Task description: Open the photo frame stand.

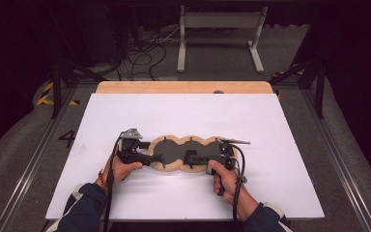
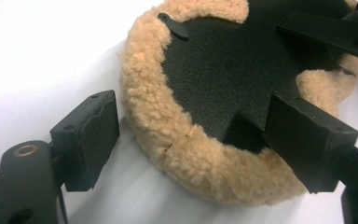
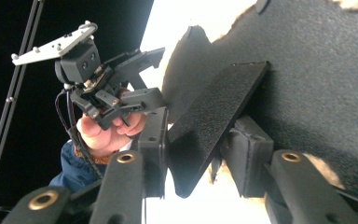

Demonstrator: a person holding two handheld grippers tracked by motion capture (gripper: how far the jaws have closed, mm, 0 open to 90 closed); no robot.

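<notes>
Soft, floppy three-lobed tan fleece pad with dark felt face (image 1: 183, 153) between both grippers; right gripper (image 3: 196, 154) pinching a stiff flap, left gripper (image 2: 191, 149) spread astride the fleecy rim (best hold).

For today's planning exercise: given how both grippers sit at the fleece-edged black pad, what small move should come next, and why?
Probably close the left gripper: its jaws straddle the tan fleece rim of the black three-lobed pad without pressing, while the right gripper has a black flap between its jaws.

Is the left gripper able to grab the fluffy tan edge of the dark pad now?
Probably yes: the left gripper stands open astride the fluffy tan edge, one jaw outside, one over the dark pad, nothing between.
</notes>
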